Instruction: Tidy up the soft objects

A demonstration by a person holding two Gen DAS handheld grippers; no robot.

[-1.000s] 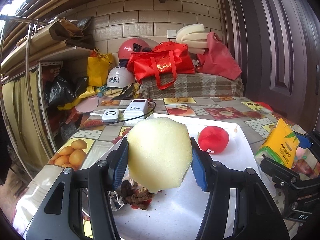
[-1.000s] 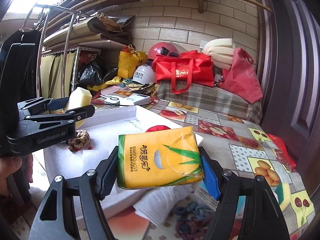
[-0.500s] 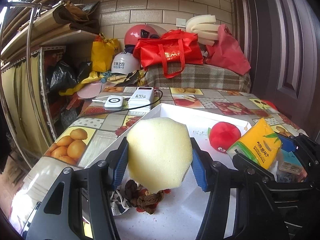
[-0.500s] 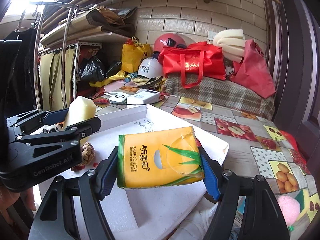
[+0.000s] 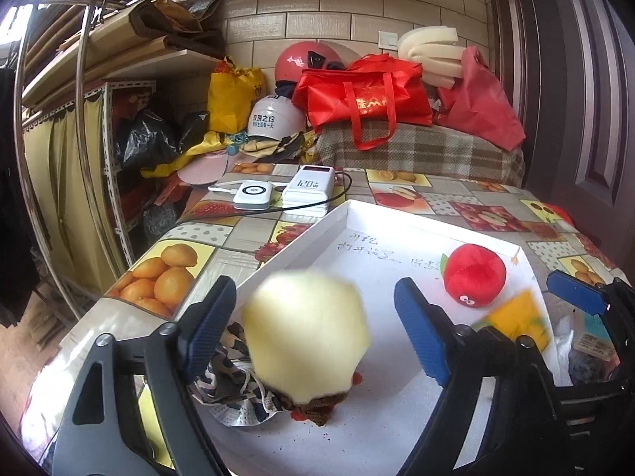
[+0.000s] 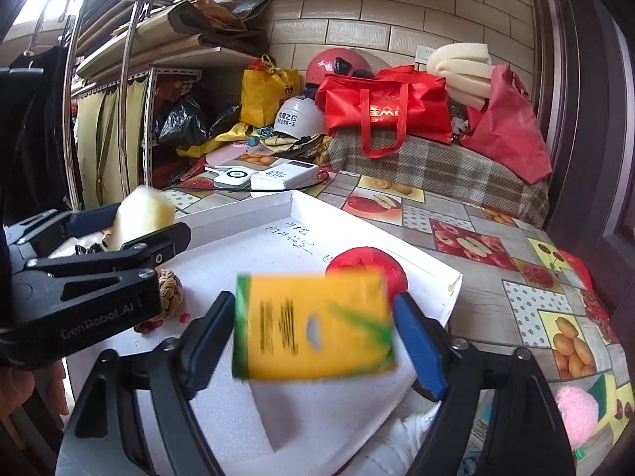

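Note:
My left gripper is open; the pale yellow sponge is blurred between its spread pads, dropping onto the white foam tray over a brown knitted piece. My right gripper is open too; the yellow tissue pack is blurred between its pads, falling toward the tray. A red plush tomato lies on the tray's far right. In the right wrist view the sponge and left gripper are at the left.
A patterned cloth mask lies at the tray's left edge. Two white power banks with a cable sit behind the tray. A pink pompom and white cloth lie right of the tray. Bags and helmets crowd the back.
Both grippers have opened. The sponge has left the left pads and the tissue pack has left the right pads; both are blurred, dropping toward the tray.

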